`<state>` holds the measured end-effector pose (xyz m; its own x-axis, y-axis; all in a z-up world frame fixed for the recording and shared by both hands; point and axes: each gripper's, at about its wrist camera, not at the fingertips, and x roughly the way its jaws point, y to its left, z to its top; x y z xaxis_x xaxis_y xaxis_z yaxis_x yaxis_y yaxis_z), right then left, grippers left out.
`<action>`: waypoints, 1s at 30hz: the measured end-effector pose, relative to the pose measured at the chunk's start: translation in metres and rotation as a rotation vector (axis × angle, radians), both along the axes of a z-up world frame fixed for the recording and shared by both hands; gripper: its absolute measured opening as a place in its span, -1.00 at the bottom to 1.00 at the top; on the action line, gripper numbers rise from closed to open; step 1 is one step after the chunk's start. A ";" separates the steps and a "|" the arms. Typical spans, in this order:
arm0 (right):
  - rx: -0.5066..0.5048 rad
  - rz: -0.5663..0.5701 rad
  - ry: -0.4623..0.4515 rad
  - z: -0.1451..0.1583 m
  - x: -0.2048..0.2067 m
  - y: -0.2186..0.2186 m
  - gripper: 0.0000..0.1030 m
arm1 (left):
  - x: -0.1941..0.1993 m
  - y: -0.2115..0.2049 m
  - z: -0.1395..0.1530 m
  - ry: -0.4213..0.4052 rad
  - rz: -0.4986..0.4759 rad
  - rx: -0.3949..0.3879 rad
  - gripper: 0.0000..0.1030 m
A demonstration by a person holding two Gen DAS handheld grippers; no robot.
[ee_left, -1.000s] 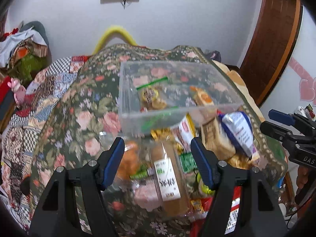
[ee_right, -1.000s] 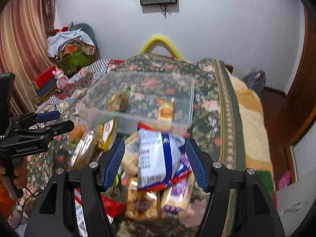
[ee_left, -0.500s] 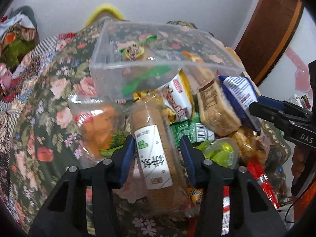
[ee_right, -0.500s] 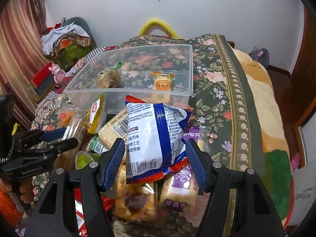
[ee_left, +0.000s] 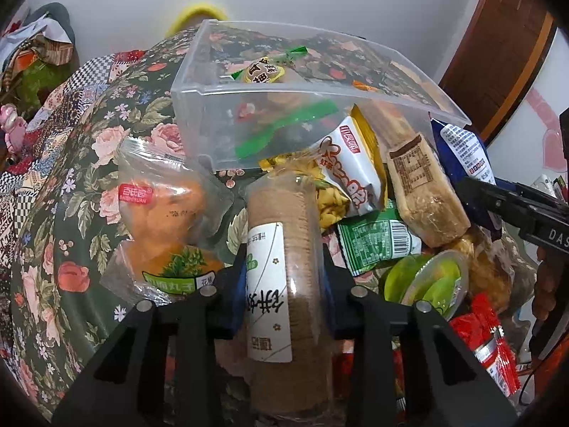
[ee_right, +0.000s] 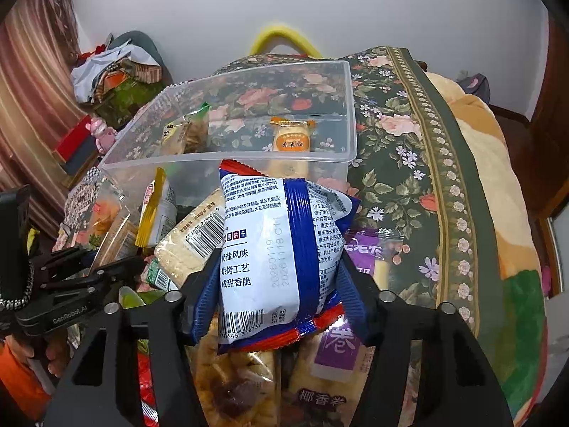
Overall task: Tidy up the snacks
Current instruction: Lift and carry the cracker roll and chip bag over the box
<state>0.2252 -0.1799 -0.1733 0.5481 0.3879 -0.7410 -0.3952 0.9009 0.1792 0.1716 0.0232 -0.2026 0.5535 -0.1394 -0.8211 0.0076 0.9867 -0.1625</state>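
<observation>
A heap of snack packets lies on the floral bedcover (ee_left: 81, 163) in front of a clear plastic bin (ee_left: 302, 92) holding a few small snacks. My left gripper (ee_left: 282, 284) is shut on a brown biscuit roll (ee_left: 281, 220) with a white label, which lies lengthwise between the pads. In the right wrist view the bin (ee_right: 227, 154) stands behind a blue-and-white snack bag (ee_right: 270, 249). The jaws of my right gripper (ee_right: 281, 284) are closing on that bag, and the pads touch its sides. Each gripper also shows in the other's view, the right gripper (ee_left: 515, 199) and the left gripper (ee_right: 89, 270).
Around the roll lie an orange snack bag (ee_left: 160, 210), a white-and-yellow packet (ee_left: 352, 174), a tan cracker pack (ee_left: 423, 192), a green jelly cup (ee_left: 430, 277) and red packets (ee_left: 494, 341). Purple packs (ee_right: 355, 348) lie under the blue bag. Clothes (ee_right: 113, 67) are piled at the far left.
Both grippers sank toward the heap. The left jaws shut onto the biscuit roll. The right jaws narrowed around the blue-and-white bag.
</observation>
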 end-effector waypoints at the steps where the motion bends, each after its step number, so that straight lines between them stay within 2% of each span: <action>1: 0.002 0.001 -0.002 0.001 -0.001 -0.001 -0.01 | 0.000 0.001 0.002 -0.002 0.002 -0.001 -0.34; 5: 0.003 -0.002 -0.008 0.005 -0.003 -0.004 -0.11 | -0.005 0.007 0.013 -0.028 0.008 0.008 -0.34; 9: 0.020 -0.013 -0.013 0.010 -0.006 -0.008 -0.13 | -0.013 0.008 0.029 -0.069 0.010 0.010 -0.34; 17: 0.045 -0.019 -0.080 0.035 -0.016 -0.012 -0.13 | -0.020 0.010 0.064 -0.145 0.014 0.003 -0.34; 30: 0.082 -0.005 -0.176 0.069 -0.005 0.000 -0.13 | 0.009 0.009 0.114 -0.261 0.019 -0.014 -0.34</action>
